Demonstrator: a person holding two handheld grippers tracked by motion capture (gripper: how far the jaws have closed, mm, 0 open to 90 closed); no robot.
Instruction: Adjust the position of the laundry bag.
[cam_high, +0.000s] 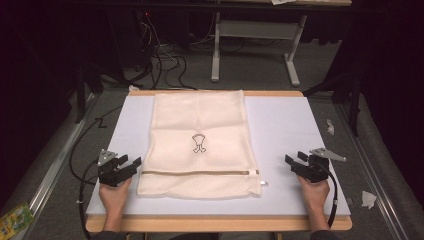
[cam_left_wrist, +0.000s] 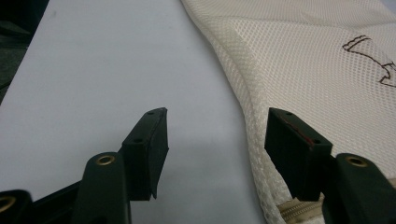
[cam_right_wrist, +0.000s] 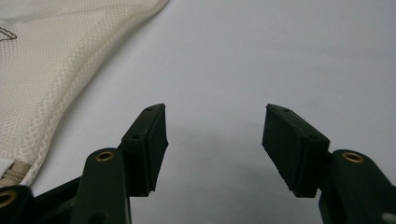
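The jaws of the left gripper (cam_left_wrist: 215, 140) stand wide apart and hold nothing. One jaw is over the bare white table cover (cam_left_wrist: 102, 74), the other is over the side edge of the cream mesh bag (cam_left_wrist: 299, 60), near the end of its zipper (cam_left_wrist: 299, 211). The jaws of the right gripper (cam_right_wrist: 215, 140) are also apart and empty, both above the bare cover. The bag lies flat on one side of them, near but not touching. In the high view the bag is between both grippers, with a small dark drawing (cam_high: 199, 142) at its middle.
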